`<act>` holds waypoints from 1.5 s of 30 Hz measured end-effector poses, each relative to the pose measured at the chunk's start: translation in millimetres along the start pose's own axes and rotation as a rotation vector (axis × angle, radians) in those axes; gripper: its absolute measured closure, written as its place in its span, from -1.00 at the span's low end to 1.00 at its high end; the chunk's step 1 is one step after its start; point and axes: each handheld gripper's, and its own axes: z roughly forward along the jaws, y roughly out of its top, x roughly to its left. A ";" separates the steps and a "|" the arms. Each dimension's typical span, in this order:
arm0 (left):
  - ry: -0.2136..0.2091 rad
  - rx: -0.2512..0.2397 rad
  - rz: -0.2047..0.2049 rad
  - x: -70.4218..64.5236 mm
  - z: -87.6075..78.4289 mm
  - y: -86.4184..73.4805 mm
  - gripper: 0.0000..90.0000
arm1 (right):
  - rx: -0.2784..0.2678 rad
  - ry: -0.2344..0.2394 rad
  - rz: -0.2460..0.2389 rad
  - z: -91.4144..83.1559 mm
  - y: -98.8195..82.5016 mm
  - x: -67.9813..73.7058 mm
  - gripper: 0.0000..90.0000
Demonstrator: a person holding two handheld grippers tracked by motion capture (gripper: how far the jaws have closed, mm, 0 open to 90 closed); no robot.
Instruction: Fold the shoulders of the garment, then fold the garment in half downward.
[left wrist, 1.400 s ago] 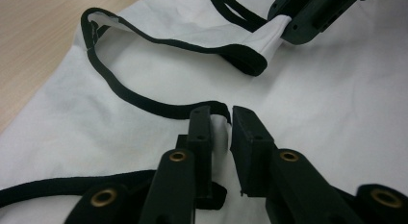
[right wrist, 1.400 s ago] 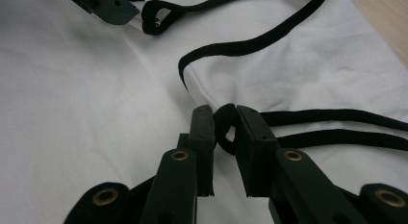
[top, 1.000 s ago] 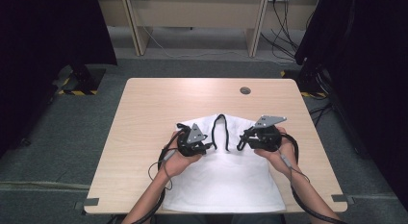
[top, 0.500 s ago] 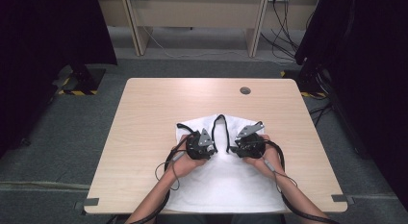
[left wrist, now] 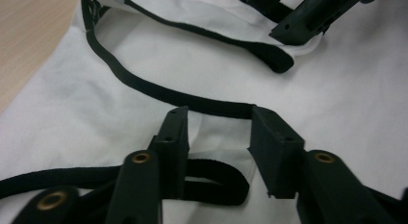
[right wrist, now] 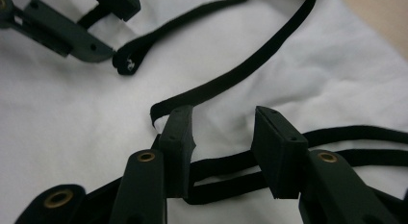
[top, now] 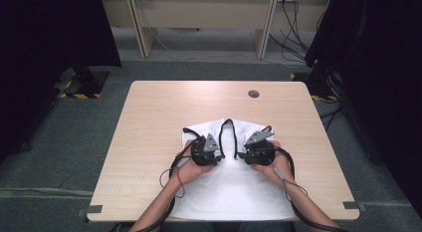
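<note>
Letting go cleanly is, by my reading, the step in hand: the white tote bag (top: 234, 187) lies flat at the near middle of the wooden table (top: 159, 107), its black straps (top: 228, 135) looped over the bag's far end. The left gripper (top: 217, 153) and right gripper (top: 242, 155) sit on the bag either side of the centre strap. Both have just been opening; their jaws now stand apart, cloth and strap lying loose between them, nothing clamped. Lift straight up so no pad drags a strap. Compared with a second ago, the hands are closer together and the right one lower.
</note>
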 end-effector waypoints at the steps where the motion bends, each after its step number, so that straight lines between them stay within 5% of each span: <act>1: -0.004 -0.037 -0.025 2.1 -3.8 -0.8 0.07 | -0.052 -0.015 0.024 -9.6 2.4 -5.0 0.21; 8: 0.062 -0.093 -0.125 11.5 -24.2 -1.4 -0.48 | -0.050 -0.011 0.087 -25.9 3.1 -23.1 -0.17; 13: 0.090 -0.159 -0.188 19.9 -50.5 -12.1 -0.58 | -0.071 0.010 0.137 -42.8 -11.0 -37.0 -0.57; 23: 0.158 -0.191 -0.243 36.9 -82.3 -31.2 -0.63 | -0.102 -0.031 0.234 -70.9 -40.8 -62.4 -0.62; 36: 0.185 -0.199 -0.251 47.8 -87.5 -28.0 -0.65 | -0.125 -0.065 0.266 -87.8 -47.7 -72.5 -0.63; 45: 0.223 -0.151 -0.309 85.1 -78.3 -19.3 -0.62 | -0.121 -0.089 0.315 -91.7 -37.9 -99.2 -0.62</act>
